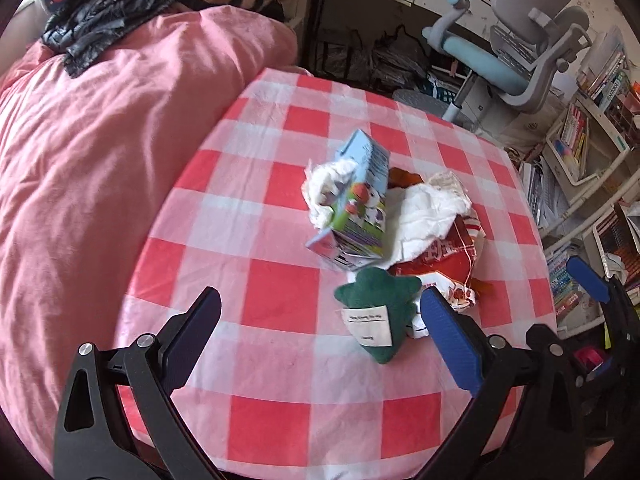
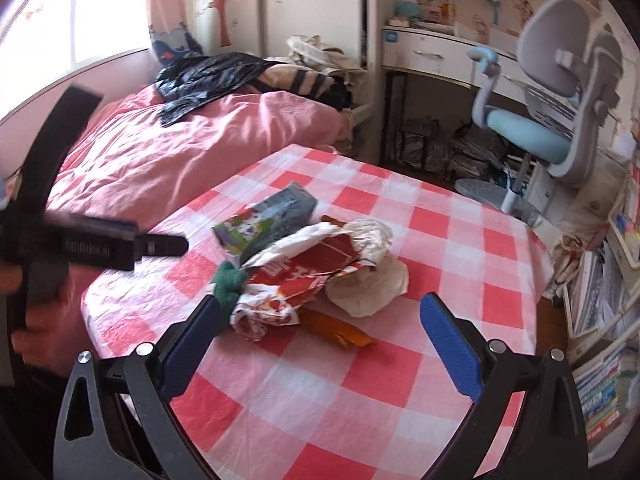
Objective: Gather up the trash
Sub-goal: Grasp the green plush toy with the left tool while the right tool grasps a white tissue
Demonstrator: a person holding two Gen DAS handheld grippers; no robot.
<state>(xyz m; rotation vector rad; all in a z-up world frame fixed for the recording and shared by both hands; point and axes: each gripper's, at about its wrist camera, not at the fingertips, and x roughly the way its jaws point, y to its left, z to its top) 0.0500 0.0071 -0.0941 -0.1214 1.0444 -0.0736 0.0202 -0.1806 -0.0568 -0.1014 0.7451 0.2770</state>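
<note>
Approaching with both hand-held grippers, left [image 1: 320,320] and right [image 2: 320,322], spread empty, I'd lower squarely over the red wrapper [image 2: 296,280] heaped mid-tabletop [image 2: 320,400], avoiding the green plush [image 1: 376,308].

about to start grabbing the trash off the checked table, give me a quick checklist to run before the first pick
1. Left gripper open and empty: ok, jaws stand wide apart.
2. Right gripper open and empty: ok, jaws wide apart.
3. Trash within view: ok, milk carton, white tissue and red wrapper lie heaped together on the checked tablecloth.
4. Non-trash kept apart: not ok, a green plush toy touches the pile.
5. Orange wrapper free to pick: ok, it lies at the pile's near edge.
6. Bin or bag ready: cannot tell; a black plastic bag lies on the bed, whether open is unclear.
</note>
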